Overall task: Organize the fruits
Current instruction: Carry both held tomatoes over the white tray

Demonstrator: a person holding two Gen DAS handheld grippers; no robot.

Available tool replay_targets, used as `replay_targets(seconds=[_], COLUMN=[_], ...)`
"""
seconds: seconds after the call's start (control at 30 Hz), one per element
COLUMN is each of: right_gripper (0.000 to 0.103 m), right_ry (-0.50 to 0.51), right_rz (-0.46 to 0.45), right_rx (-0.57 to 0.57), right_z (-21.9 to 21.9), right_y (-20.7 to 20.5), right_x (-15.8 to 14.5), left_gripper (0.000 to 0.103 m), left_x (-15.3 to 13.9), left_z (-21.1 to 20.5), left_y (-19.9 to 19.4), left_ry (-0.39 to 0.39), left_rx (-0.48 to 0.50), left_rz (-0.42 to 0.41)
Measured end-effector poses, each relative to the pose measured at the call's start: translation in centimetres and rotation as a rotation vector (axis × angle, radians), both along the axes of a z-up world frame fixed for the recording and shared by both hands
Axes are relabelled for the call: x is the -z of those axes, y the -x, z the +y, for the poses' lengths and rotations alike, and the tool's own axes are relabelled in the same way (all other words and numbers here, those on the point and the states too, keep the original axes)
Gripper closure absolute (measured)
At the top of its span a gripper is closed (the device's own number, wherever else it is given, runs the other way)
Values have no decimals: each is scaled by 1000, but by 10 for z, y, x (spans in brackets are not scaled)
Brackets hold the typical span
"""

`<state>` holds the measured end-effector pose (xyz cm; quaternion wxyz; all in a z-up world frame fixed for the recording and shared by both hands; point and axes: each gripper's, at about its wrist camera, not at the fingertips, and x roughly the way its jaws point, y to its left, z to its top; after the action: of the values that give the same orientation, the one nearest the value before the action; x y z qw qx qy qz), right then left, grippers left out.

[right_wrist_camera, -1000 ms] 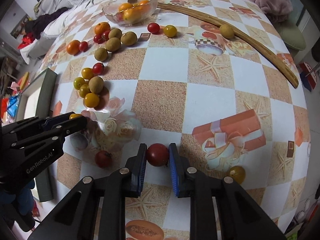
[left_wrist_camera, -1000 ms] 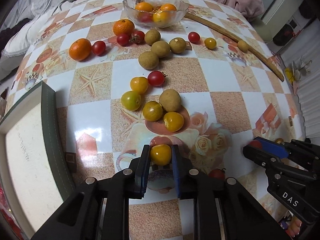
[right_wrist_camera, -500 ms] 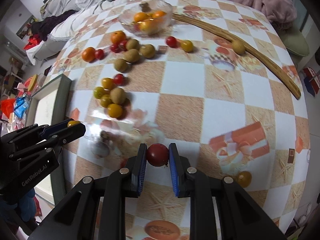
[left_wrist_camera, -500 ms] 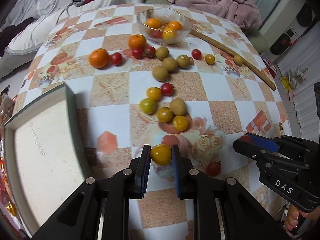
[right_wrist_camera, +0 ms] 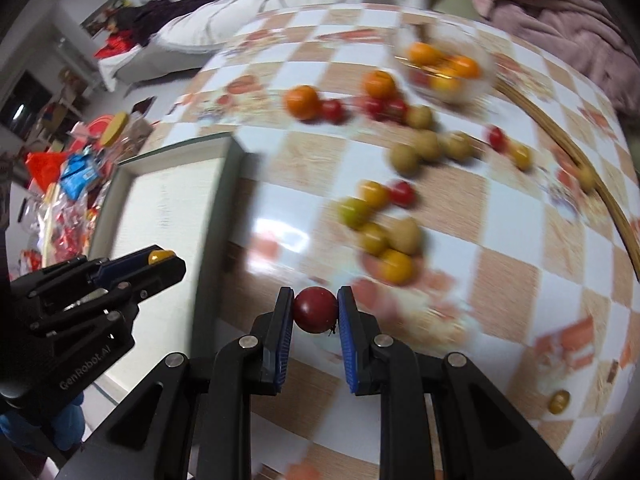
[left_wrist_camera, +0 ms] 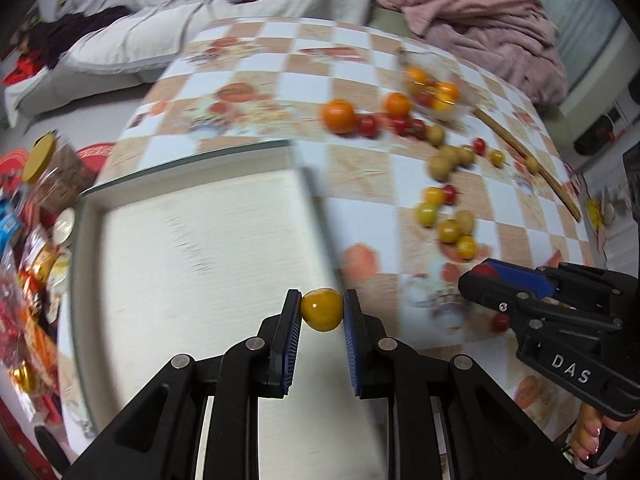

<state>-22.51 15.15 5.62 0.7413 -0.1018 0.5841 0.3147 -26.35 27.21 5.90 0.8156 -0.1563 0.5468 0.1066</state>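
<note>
While both views are smeared by motion blur, we can make out the desk [left_wrist_camera: 248, 92] with its checked cloth, and on it, at the left, a large shallow tray [left_wrist_camera: 192, 240] with a pale floor and a grey-green rim. Beyond the tray lies the loose fruit: two oranges [right_wrist_camera: 302, 101], several brownish round fruits [right_wrist_camera: 426, 144], and a cluster of small yellow and red tomatoes [right_wrist_camera: 372, 216], with a glass bowl [right_wrist_camera: 444, 68] of more fruit at the far side and a long wooden stick [right_wrist_camera: 560, 140] along the right. Our left hand-held gripper [left_wrist_camera: 321, 312] is clamped on a yellow tomato [left_wrist_camera: 322, 309], which sits between the blue pads just over the tray's right rim. Our right hand-held gripper [right_wrist_camera: 315, 312] is clamped on a red tomato [right_wrist_camera: 315, 309], held over the desk just right of the tray. One small yellow tomato [right_wrist_camera: 559, 401] lies alone near the desk's right edge, and a small red one [left_wrist_camera: 500, 322] lies below the right hand-held gripper in the left view.
</note>
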Motion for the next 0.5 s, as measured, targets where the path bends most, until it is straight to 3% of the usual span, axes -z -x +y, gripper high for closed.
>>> replay_targets(seconds=[0.3,0.5], right_gripper=[79,79], right_ry=[-26,-16], right_rz=[16,45], right_rx=[-116,-157], right_z=[82,121], right_y=[17,19], right_x=[3,18], left_gripper=[81,81], left_x=[16,32], left_z=[69,95], left_y=[40,49], left_ry=[-28,-43], left_rx=[-150,-198], left_rz=[35,58])
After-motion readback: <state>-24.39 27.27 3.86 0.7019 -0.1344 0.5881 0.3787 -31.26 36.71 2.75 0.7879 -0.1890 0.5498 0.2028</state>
